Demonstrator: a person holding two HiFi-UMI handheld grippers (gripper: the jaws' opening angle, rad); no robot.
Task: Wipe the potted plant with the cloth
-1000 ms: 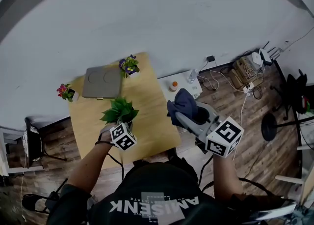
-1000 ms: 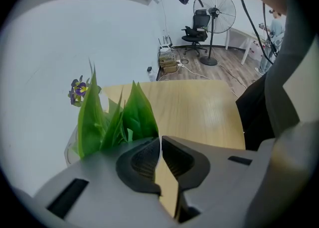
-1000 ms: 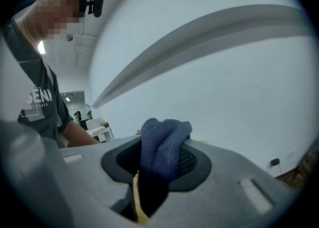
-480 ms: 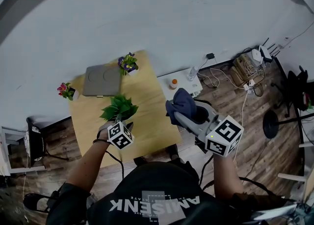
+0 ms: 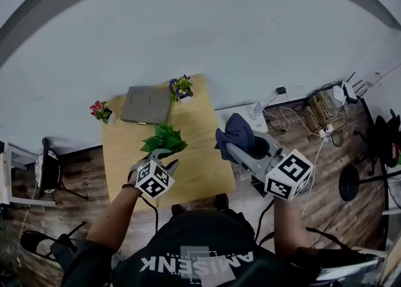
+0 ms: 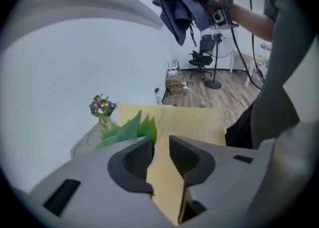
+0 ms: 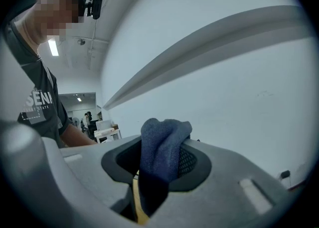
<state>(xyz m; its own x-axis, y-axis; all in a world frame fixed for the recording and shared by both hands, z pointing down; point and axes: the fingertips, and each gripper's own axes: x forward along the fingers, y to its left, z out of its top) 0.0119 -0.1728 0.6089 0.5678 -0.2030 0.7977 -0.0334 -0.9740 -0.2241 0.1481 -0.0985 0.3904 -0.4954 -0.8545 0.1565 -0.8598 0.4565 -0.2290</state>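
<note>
A wooden table (image 5: pixel 200 154) is standing against a white wall (image 5: pixel 207 35). A flat grey slab (image 5: pixel 147 104) is lying at its far edge. A pot of purple flowers (image 5: pixel 181 87) is sitting just beside the slab at the right corner, and a pot of pink flowers (image 5: pixel 100 111) is sitting by the left corner. A tangle of cables (image 5: pixel 313 113) is lying on the plank floor (image 5: pixel 326 173) to the right, near the wall. A dark chair (image 5: pixel 47 176) is standing left of the table.
</note>
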